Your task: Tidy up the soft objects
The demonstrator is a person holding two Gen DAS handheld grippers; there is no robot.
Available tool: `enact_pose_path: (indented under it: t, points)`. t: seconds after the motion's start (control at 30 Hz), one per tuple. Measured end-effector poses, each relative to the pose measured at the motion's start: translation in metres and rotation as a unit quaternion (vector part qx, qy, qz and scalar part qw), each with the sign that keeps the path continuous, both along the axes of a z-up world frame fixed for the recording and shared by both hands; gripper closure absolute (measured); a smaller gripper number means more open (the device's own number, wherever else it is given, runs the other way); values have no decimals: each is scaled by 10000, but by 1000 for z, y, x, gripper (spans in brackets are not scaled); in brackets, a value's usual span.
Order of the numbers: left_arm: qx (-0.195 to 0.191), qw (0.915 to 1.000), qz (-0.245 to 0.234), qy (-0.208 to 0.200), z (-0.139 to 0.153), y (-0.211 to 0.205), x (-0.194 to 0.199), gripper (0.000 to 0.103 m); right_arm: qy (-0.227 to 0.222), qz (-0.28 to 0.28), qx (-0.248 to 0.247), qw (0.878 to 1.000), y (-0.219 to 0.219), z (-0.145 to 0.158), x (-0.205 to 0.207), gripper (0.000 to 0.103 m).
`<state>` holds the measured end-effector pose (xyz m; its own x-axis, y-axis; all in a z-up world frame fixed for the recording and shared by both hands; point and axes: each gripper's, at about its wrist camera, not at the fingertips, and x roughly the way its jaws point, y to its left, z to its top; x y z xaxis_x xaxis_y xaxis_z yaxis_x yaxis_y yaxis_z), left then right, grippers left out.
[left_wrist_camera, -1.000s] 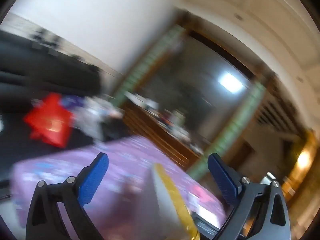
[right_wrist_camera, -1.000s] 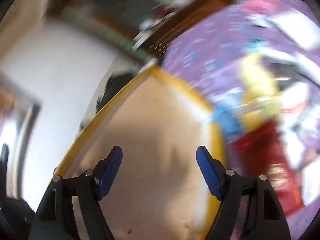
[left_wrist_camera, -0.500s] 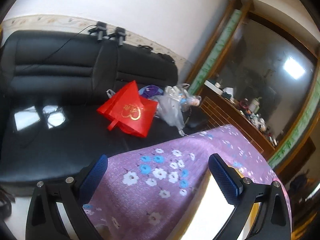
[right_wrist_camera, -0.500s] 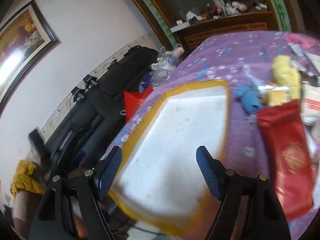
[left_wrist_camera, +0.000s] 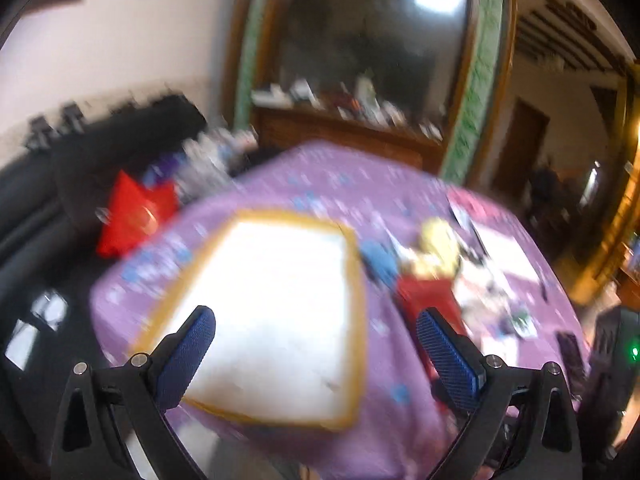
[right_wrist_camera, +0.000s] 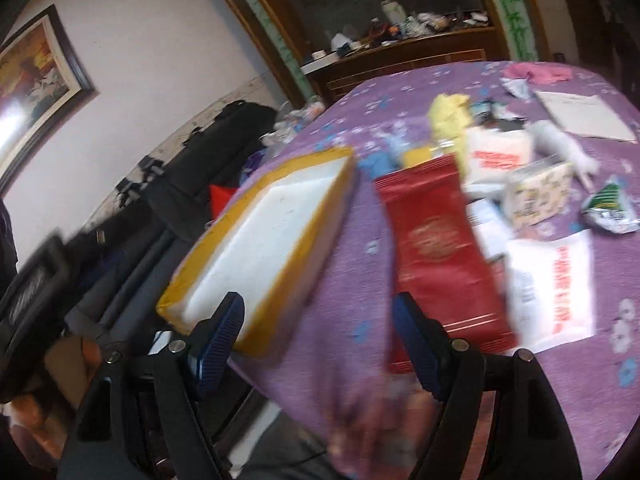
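Left gripper (left_wrist_camera: 316,344) and right gripper (right_wrist_camera: 318,334) spread wide, holding nothing. White tray (right_wrist_camera: 264,240) at ten o'clock holds nothing; red packet (right_wrist_camera: 436,248) lies beside it.

The right claw (right_wrist_camera: 316,336) hangs wide apart over the purple-clothed bench (right_wrist_camera: 360,264). A yellow-rimmed white tray (right_wrist_camera: 264,236) sits at the bench edge, just beside a red packet (right_wrist_camera: 436,256) and white bags (right_wrist_camera: 556,280).

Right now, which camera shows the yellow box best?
The right wrist view: the box is fairly sharp there, and you can see its yellow rim, white inside and one side wall. In the left wrist view the box is bigger but blurred and washed out.
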<state>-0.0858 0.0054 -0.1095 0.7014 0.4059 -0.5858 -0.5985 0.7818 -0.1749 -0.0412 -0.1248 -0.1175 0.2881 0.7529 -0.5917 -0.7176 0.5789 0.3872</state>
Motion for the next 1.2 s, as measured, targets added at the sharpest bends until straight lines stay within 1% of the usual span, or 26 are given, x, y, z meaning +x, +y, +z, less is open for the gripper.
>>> enact_pose_path:
  t: [0.1, 0.13, 0.23, 0.3, 0.37, 0.43, 0.5, 0.57, 0.67, 0.73, 0.87, 0.93, 1.03, 1.1, 1.2]
  points:
    - [-125, 9996, -175, 189, -4, -20, 16, 1, 99, -41, 149, 9998, -16, 0, 13, 27]
    - [-127, 9993, -200, 289, 0, -26, 24, 1, 67, -42, 174, 9998, -21, -1, 18, 27]
    - [-83, 9980, -276, 566, -1, -44, 50, 1, 70, -142, 209, 9997, -37, -7, 38, 27]
    - [-154, 9966, -327, 734, 0, -42, 63, 1, 226, -106, 297, 9992, -48, -12, 49, 27]
    - [-328, 9944, -434, 907, 5, -31, 72, 1, 408, -81, 389, 9984, -58, -16, 59, 27]
    - [-514, 9918, -521, 1048, 4, -31, 85, 1, 483, 26, 411, 9980, -66, -21, 66, 27]
    - [-689, 9896, -563, 1127, 1, -32, 92, 1, 427, 18, 294, 9987, -71, -20, 70, 27]
    - [-777, 9882, -638, 1153, -1, -35, 98, 1, 463, -1, 246, 9986, -75, -19, 73, 27]
    - [-749, 9873, -782, 1159, 1, -40, 107, 1, 523, -54, 220, 9984, -80, -19, 75, 27]
    - [-724, 9874, -830, 1137, 0, -42, 107, 1, 501, -149, 263, 9983, -85, -20, 75, 27]
    - [-825, 9849, -959, 1185, -1, -42, 97, 1, 633, -365, 374, 9966, -88, -27, 74, 27]
    - [-749, 9867, -950, 1085, 2, -40, 85, 1, 592, -406, 378, 9967, -86, -28, 70, 27]
    - [-757, 9874, -994, 967, 8, -36, 68, 1, 438, -506, 286, 9973, -76, -24, 59, 27]
    - [-716, 9884, -976, 922, 12, -33, 56, 1, 428, -520, 298, 9973, -69, -20, 56, 27]
    - [-780, 9880, -1068, 796, 17, -25, 39, 1, 438, -600, 301, 9968, -60, -17, 50, 27]
